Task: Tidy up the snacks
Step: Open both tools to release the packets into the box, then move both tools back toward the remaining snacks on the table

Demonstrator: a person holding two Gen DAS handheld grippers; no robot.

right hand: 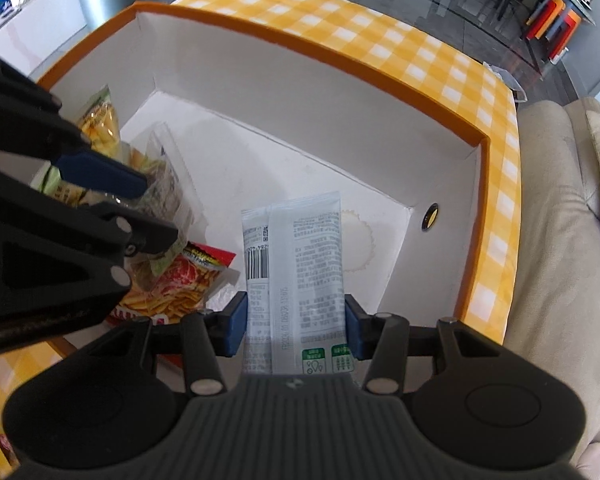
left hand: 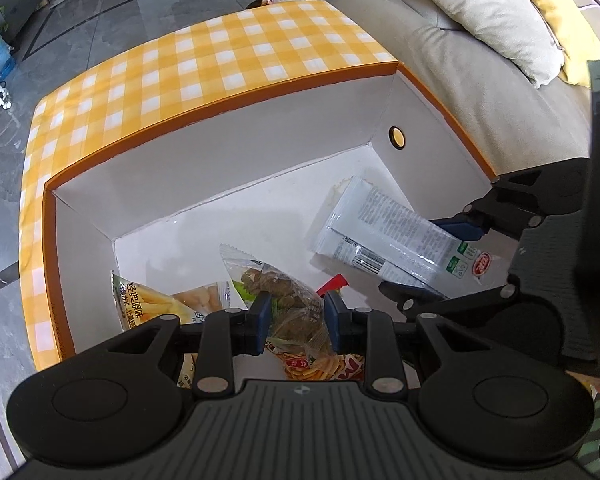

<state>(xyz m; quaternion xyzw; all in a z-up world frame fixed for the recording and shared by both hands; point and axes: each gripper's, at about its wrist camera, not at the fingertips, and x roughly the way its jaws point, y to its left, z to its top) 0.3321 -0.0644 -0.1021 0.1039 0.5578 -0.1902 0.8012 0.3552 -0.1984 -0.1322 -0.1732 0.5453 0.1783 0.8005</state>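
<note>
Both packets are held over the box — clear bag gripped by left gripper, white pack by right gripper, long axis pointing down.

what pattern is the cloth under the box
Yellow-and-white check on the cloth, clearest in the left wrist view.

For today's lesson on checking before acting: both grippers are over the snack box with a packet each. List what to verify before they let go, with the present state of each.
1. Left gripper pinches the clear packet of brown snacks: ok.
2. Right gripper clamps the white packet: ok.
3. Both packets hang inside the orange-rimmed box: ok.
4. Bare floor under the white packet: ok.
5. Landing spot under the clear packet is free: not ok, the chip packet lies there.
6. Grippers are apart: ok.
</note>
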